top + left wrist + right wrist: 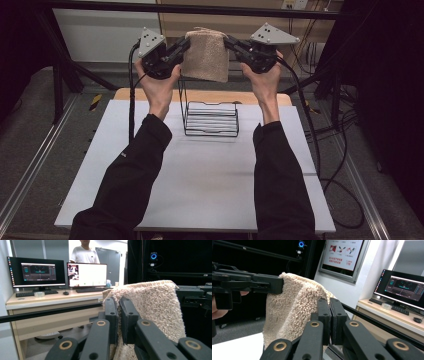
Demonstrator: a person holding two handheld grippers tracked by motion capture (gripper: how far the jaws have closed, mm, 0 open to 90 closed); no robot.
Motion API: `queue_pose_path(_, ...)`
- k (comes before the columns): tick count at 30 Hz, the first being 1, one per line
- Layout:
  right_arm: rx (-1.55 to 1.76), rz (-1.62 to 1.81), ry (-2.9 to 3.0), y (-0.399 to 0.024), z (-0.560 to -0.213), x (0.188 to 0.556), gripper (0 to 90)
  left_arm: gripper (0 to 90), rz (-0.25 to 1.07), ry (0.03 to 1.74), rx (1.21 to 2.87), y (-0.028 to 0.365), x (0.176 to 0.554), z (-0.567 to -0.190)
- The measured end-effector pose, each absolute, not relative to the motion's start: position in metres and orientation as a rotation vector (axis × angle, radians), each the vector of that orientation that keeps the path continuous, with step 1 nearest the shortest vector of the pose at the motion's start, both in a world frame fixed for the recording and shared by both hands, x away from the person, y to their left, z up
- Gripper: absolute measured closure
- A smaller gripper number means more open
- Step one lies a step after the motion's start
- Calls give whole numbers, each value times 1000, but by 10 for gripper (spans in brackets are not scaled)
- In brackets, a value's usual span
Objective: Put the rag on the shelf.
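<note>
A beige towel (205,54) hangs folded in the air above the far end of the table, held by its two upper corners. My left gripper (186,44) is shut on its left corner and my right gripper (227,41) is shut on its right corner. In the left gripper view the black jaws pinch the towel (152,307) edge at my left gripper (119,305). The right gripper view has my right gripper (330,305) clamped on the towel (292,310), with the other gripper (249,283) gripping the far corner. Below the towel a black wire rack (210,119) stands on the white table (210,180).
A black frame bar (200,9) runs across behind the towel. Cables (340,190) trail off the table's right side. A desk with monitors (37,272) and a standing person (85,252) lie beyond the frame.
</note>
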State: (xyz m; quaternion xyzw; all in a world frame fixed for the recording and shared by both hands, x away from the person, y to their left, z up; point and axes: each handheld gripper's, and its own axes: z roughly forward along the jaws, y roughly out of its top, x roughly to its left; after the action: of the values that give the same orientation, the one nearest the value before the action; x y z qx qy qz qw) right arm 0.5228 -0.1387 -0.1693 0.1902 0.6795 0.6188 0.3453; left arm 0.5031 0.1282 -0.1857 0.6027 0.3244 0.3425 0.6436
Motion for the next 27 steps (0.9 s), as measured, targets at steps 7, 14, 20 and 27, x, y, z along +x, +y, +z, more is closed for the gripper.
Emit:
queue_pose_path(7, 533, 1595, 1778, -138, -179, 538, 885, 849, 788, 743, 1385, 129, 510, -192)
queue_pose_path(14, 537, 1590, 1793, -135, -186, 546, 885, 849, 785, 763, 1396, 129, 516, -200)
queue_pose_path(20, 535, 1581, 1803, -135, -189, 549, 884, 849, 788, 763, 1409, 127, 518, -205)
queue_pose_path(27, 557, 1552, 1823, -141, -196, 553, 884, 848, 786, 762, 1419, 125, 521, -211)
